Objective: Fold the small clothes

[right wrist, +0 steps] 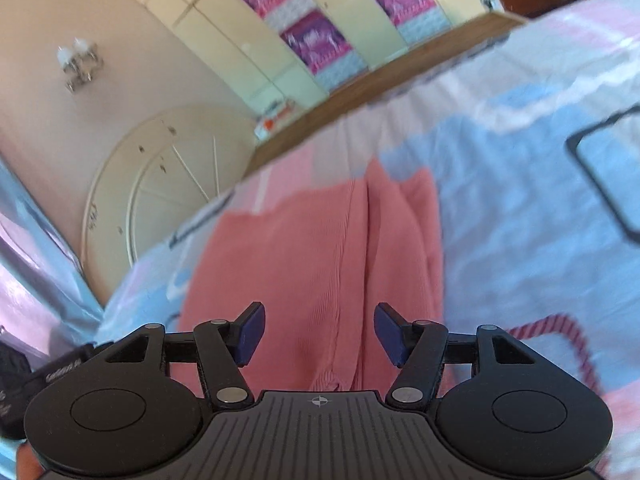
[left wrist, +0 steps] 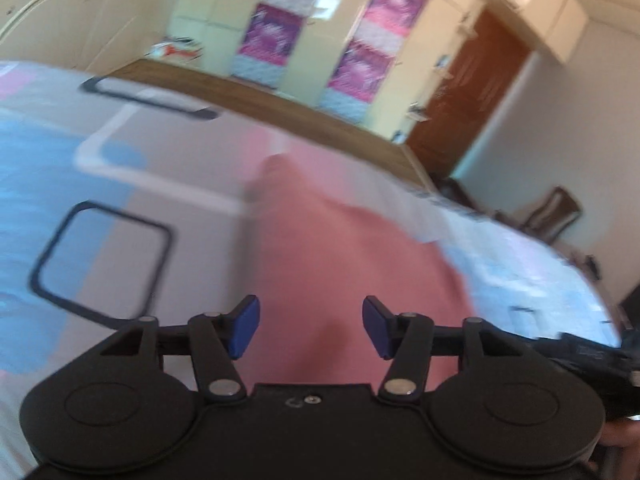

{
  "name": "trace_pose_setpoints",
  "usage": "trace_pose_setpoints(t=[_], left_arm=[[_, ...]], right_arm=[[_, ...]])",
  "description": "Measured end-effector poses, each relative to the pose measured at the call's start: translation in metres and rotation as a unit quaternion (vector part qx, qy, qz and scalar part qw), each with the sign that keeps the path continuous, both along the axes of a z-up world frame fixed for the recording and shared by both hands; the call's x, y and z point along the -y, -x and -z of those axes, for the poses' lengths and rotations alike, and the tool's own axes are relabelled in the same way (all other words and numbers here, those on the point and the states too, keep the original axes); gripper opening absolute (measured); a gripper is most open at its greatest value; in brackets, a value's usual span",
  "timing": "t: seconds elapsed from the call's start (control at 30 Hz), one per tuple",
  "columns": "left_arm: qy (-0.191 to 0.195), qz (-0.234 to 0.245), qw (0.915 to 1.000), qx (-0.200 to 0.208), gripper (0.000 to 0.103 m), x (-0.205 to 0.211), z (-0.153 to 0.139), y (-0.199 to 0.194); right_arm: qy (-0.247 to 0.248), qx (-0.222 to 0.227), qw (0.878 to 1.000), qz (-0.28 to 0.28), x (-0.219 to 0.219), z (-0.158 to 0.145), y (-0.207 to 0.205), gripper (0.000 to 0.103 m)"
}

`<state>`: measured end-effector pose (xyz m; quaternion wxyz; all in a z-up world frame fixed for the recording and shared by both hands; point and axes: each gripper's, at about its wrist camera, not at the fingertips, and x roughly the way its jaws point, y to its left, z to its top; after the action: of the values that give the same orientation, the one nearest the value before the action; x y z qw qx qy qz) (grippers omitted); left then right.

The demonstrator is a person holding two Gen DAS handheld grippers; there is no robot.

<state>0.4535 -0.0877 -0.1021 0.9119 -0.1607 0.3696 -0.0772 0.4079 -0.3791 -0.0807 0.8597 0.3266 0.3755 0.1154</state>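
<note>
The left gripper [left wrist: 311, 327] has its jaws wide apart with nothing between them. Its blue pads [left wrist: 245, 326] hang over the pink cloth [left wrist: 340, 280], which lies on the bed sheet [left wrist: 168, 184]. This view is very blurry, so the edges of the cloth are hard to make out, and its near end is hidden behind the gripper.

The right gripper [right wrist: 319, 333] is wide apart too and holds nothing. In its view the pink cloth [right wrist: 312, 264] is clearer: it lies flat on the bed sheet [right wrist: 520, 216], with a long crease running away from the gripper. Its near end is hidden under the gripper. To the right of the cloth, a striped pink edge [right wrist: 576, 344] pokes out, mostly cut off.

Beyond the cloth comes the wooden end of the bed [right wrist: 360, 96]. Farther still stands a cream wardrobe [right wrist: 248, 40] with purple pictures [right wrist: 316, 40] on its doors. A brown door [left wrist: 472, 92] stands far beyond the cloth
</note>
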Motion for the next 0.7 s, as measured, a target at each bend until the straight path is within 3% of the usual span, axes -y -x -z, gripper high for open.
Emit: trace_pose_setpoints(t=[0.13, 0.33, 0.53, 0.6, 0.63, 0.7], left_arm=[[0.018, -0.006, 0.9993, -0.031, 0.052, -0.020, 0.024, -0.007], [0.032, -0.002, 0.9989, -0.034, 0.054, -0.023, 0.036, -0.009], [0.030, 0.016, 0.9985, -0.042, 0.058, -0.031, 0.035, -0.005], [0.026, 0.019, 0.9986, -0.042, 0.058, -0.032, 0.035, -0.008], [0.023, 0.022, 0.9987, -0.041, 0.058, -0.031, 0.034, -0.008], [0.021, 0.028, 0.9990, -0.029, 0.047, -0.030, 0.029, -0.008]], right_arm=[[-0.001, -0.031, 0.999, -0.022, -0.011, 0.019, -0.011, 0.052], [0.041, -0.044, 0.997, -0.046, -0.032, 0.019, -0.024, 0.050], [0.132, -0.043, 0.987, -0.076, -0.068, 0.012, -0.032, 0.034], [0.144, -0.041, 0.986, -0.073, -0.071, 0.012, -0.031, 0.024], [0.151, -0.037, 0.985, -0.073, -0.073, 0.012, -0.029, 0.012], [0.170, -0.026, 0.982, -0.074, -0.078, 0.009, -0.025, 0.009]])
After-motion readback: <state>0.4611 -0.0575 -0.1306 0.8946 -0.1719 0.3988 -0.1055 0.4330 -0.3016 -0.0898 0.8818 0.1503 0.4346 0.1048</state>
